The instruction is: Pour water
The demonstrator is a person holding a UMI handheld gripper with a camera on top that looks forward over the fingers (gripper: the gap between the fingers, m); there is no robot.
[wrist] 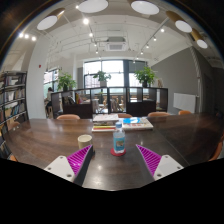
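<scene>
A clear water bottle [119,140] with a light blue label stands upright on a red coaster [119,152] on the dark wooden table [45,138]. A paper cup [85,141] stands to the left of the bottle, just beyond the left finger. My gripper [114,160] is open, its magenta pads [80,158] spread wide on either side. The bottle stands just ahead of the fingers, apart from both pads. Nothing sits between the fingers.
Books and papers [122,124] lie farther back on the table behind the bottle. Chairs [68,117] line the table's far side. A bookshelf [12,98] stands at the left, with potted plants [146,75] and windows at the back.
</scene>
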